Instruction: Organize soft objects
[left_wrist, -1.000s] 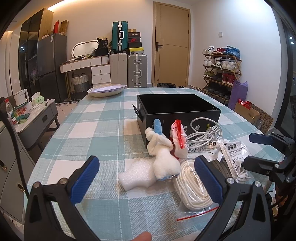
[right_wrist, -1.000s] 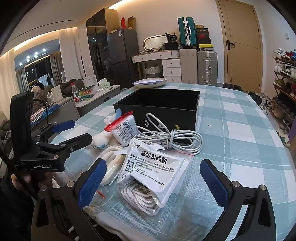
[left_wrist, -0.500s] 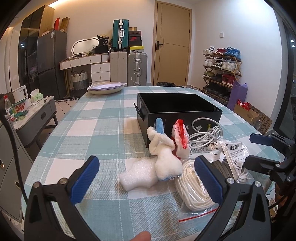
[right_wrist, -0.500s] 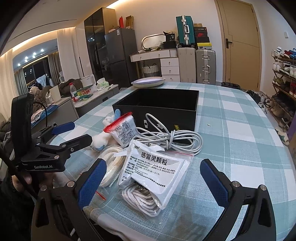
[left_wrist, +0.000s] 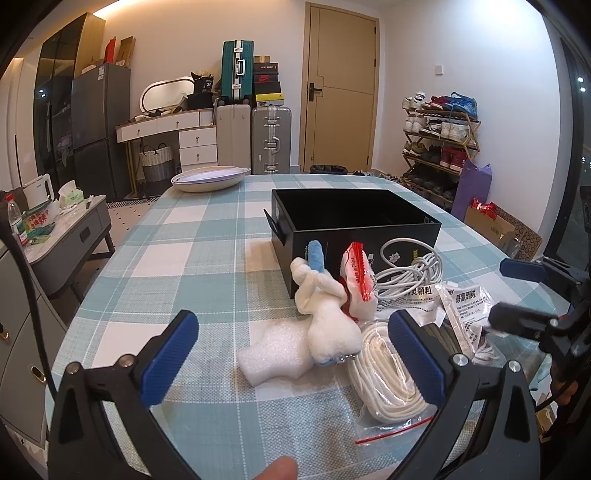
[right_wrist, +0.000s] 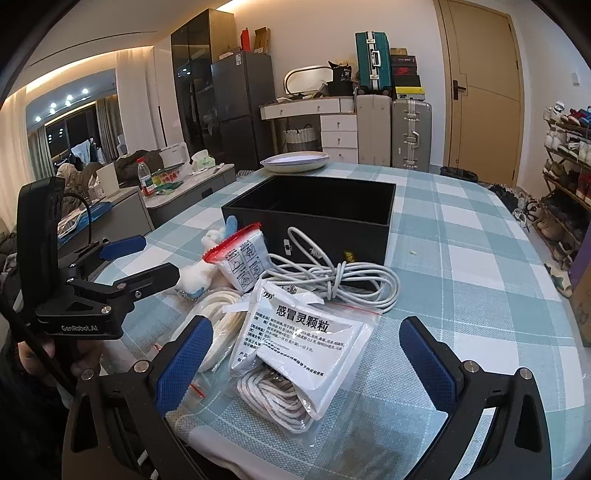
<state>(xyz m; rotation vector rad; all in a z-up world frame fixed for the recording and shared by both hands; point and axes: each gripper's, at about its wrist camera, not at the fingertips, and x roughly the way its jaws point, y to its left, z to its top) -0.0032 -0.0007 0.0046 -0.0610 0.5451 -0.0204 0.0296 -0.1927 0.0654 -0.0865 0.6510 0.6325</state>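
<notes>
Hovering with fingers released, both the left gripper (left_wrist: 291, 350) and right gripper (right_wrist: 306, 354) hold nothing; next, I judge, grasp the white plush toy (left_wrist: 328, 314) for the open black box (left_wrist: 354, 221).

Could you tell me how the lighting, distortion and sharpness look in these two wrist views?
Left wrist view: warm ceiling light, strong fisheye bending of the door, dark vignette corners, and a sharp plush toy. Right wrist view: bright cove lighting at upper left, glare on the plastic medicine bag, and curved table edges.
</notes>
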